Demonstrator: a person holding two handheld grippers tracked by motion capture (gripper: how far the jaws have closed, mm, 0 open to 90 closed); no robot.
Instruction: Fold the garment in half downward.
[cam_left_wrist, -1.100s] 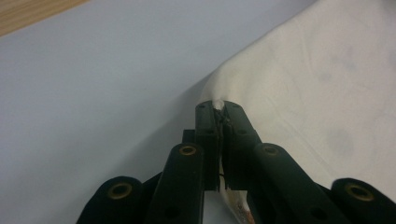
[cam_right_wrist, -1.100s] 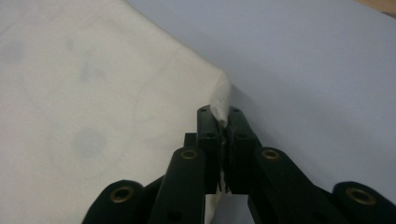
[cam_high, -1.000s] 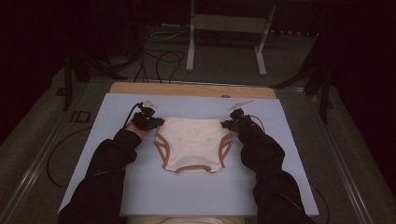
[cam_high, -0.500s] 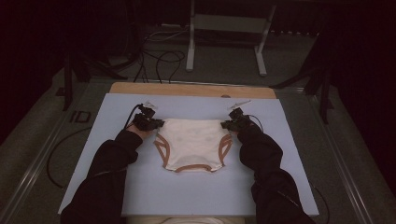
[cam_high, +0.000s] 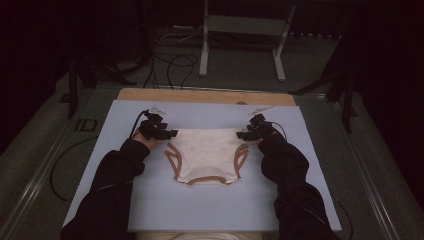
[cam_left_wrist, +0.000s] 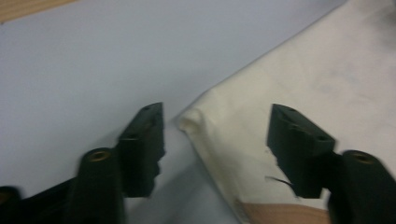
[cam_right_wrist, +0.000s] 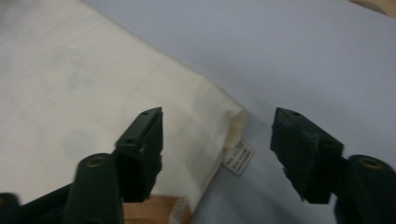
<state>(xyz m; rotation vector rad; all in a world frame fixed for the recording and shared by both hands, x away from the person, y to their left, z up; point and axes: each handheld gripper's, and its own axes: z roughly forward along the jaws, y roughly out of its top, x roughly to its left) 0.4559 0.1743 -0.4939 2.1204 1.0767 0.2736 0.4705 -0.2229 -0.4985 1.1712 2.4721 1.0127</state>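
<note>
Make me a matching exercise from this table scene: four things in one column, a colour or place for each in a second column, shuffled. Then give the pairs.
Things:
1. garment
2. leg trim
3. label
4. mat

Descriptions:
A. pale blue, covering the table
B. brown band along the openings
C. cream, lying flat between both grippers
D. small white tag at the garment's corner, between the right gripper's jaws

Pairs: 1-C, 2-B, 3-D, 4-A
</note>
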